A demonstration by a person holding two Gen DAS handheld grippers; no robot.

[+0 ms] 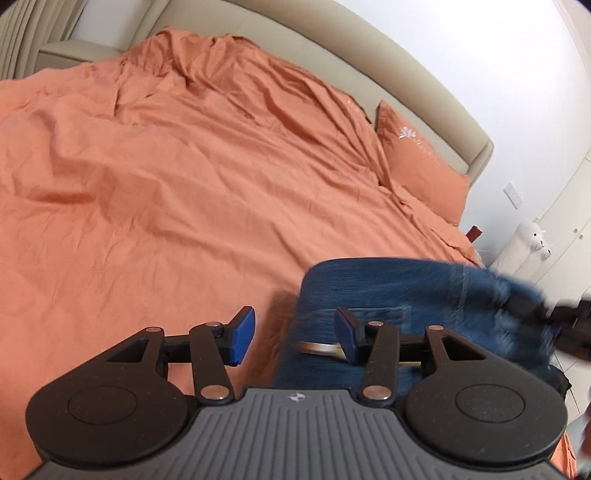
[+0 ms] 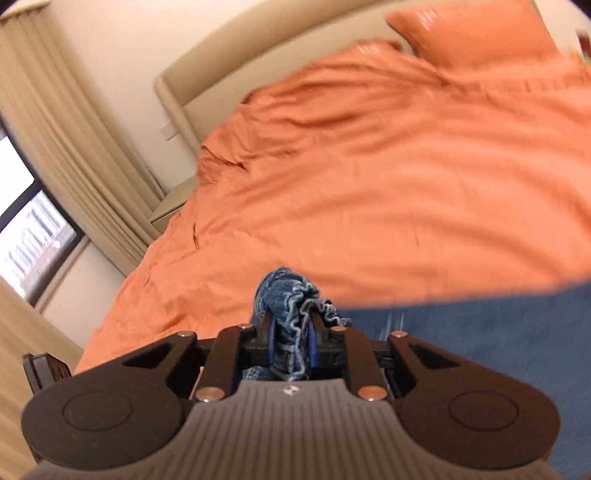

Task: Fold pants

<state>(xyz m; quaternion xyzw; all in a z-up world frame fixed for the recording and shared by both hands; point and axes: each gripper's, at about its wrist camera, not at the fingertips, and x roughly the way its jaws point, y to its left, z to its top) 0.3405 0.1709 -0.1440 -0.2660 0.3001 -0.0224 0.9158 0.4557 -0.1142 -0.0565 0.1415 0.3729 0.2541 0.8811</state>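
Right wrist view: my right gripper (image 2: 291, 341) is clenched on a bunched, frayed hem or edge of the jeans (image 2: 291, 295), the denim gathered between the blue pads. I read this as a corner hold, taken so the cloth can be carried or spread over the bed (image 2: 369, 184). More blue denim trails off to the right, blurred, so I judge the garment is in motion.

Left wrist view: my left gripper (image 1: 295, 334) is released, fingers spread wide, with nothing between them. It hangs just over the bed's near edge, with the jeans (image 1: 388, 291) beside and under its right finger. A stitched panel, perhaps a pocket, shows there. I take the open stance as ready for a second hold. Whether the jeans rest on the duvet or hang clear, I cannot tell.

Count: one pair of jeans, two grippers, one orange duvet (image 1: 166, 184), two orange pillows (image 2: 469, 33), one white plush toy (image 1: 528, 240) by the wall.
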